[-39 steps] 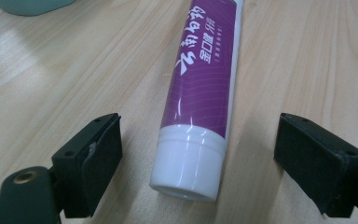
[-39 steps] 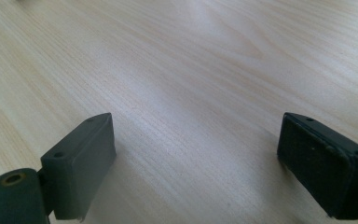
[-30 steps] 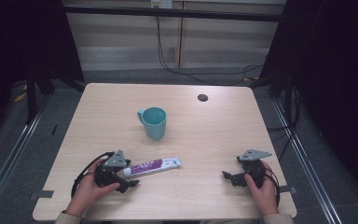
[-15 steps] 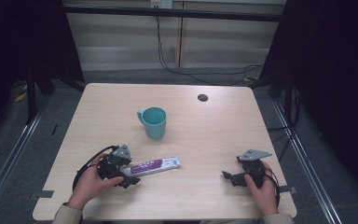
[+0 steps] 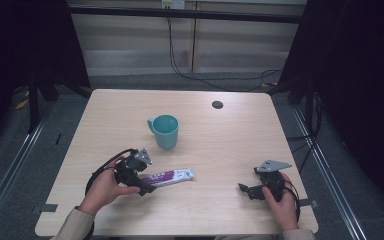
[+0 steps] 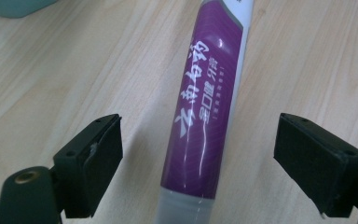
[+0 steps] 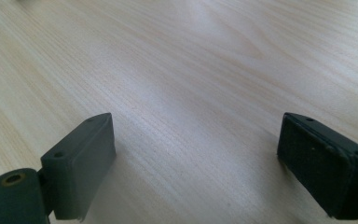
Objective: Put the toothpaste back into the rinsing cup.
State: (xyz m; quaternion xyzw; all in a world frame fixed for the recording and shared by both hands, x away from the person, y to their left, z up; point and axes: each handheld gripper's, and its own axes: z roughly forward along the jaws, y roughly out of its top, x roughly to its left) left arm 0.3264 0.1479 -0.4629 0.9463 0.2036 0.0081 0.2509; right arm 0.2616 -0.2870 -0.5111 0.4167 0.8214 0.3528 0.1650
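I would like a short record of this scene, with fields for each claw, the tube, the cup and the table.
left claw: open, jaws on either side of the tube's near end, not touching it
right claw: open, nothing between its jaws, low over bare wood
tube: purple and white, lying flat on the table, in front of the cup
cup: teal, upright, handle toward the table's left side
table: light wood, with a small dark round spot near the far edge
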